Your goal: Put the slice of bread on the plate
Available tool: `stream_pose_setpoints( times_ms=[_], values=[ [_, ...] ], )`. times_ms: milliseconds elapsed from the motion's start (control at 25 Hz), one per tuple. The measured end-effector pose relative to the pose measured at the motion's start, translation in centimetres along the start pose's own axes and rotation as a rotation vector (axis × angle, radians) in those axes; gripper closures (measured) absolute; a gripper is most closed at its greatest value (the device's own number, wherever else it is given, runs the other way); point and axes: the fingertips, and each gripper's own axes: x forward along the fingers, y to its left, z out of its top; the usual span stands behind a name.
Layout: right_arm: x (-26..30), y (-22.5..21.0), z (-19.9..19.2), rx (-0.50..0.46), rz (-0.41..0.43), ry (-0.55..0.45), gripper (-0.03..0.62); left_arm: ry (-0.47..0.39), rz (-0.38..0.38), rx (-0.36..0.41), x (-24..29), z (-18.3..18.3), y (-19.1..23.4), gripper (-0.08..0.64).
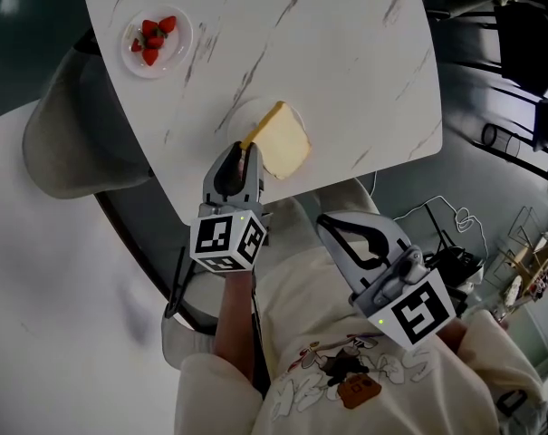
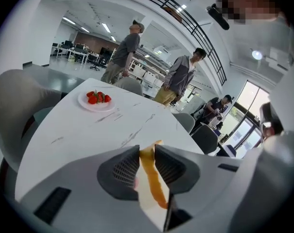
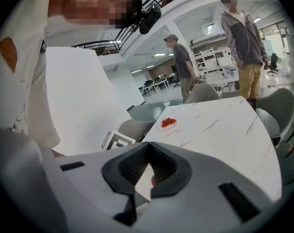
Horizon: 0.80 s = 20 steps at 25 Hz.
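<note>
A pale yellow slice of bread [image 1: 283, 140] with a brown crust is held on edge by my left gripper [image 1: 248, 155], which is shut on its near corner. It hangs over a white plate [image 1: 238, 114] near the front edge of the marble table [image 1: 346, 62]. In the left gripper view the bread [image 2: 153, 183] is pinched between the dark pads [image 2: 123, 169], and the plate is hidden. My right gripper [image 1: 339, 232] is off the table over the person's lap. Its jaws [image 3: 147, 148] meet at the tips with nothing between them.
A small plate of strawberries [image 1: 156, 38] sits at the table's far left corner. Grey chairs [image 1: 70, 143] surround the table. Two people [image 2: 125, 52] stand beyond the far edge. Cables and racks [image 1: 518, 261] lie on the floor to the right.
</note>
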Motion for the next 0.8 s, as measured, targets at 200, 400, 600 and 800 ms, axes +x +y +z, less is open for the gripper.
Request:
stream_pose_setpoints(
  times_ms=[200,400,600,800],
  values=[
    [0.6,-0.1,-0.4,0.014,-0.007,0.012,0.588,0.030,0.060,0.000,0.7,-0.4,2.1,0.471],
    [0.7,-0.1,0.0,0.019,-0.009,0.012,0.586,0.049,0.115,0.043,1.0,-0.3,3.6,0.430],
    [0.9,-0.1,0.0,0.023,-0.013,0.010,0.586,0.051,0.127,0.102,1.1,0.3,3.8,0.373],
    [0.8,0.0,0.4,0.011,-0.012,-0.007,0.587,0.039,0.117,0.099,0.3,1.0,2.9,0.374]
  ],
)
